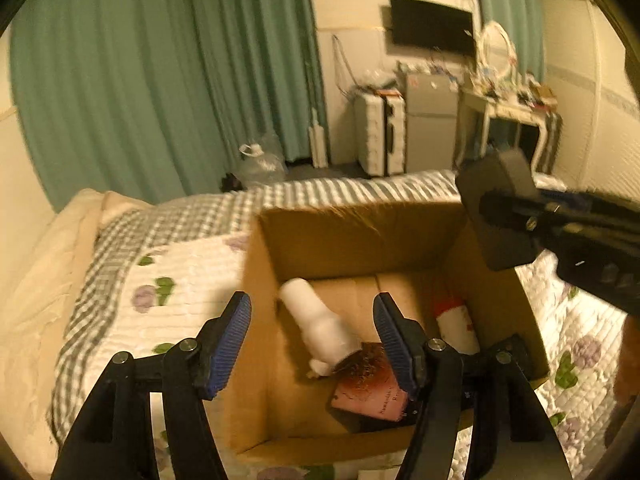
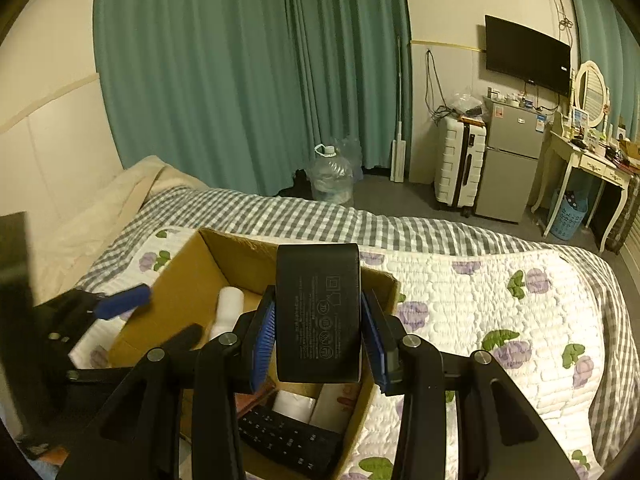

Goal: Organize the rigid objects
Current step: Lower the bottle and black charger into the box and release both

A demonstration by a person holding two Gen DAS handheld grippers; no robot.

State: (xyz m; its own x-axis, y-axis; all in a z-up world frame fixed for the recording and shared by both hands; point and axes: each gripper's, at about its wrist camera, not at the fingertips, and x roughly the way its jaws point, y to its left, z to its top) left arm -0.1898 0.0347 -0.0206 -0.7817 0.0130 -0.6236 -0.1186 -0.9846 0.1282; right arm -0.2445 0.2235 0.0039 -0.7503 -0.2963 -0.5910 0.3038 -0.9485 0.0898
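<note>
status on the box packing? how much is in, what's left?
Done: a white bottle, a pink box, a red-and-white item and a keypad device already lie in the cardboard box. In hand: the right gripper holds a black adapter above the box. The left gripper is open and holds nothing. Left: dropping the adapter in; no other loose items show on the bed.

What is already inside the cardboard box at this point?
Inside the cardboard box lie a white bottle, a red-and-white container, a pink-labelled dark box and a black remote. The left gripper's fingers hide part of the floor.
</note>
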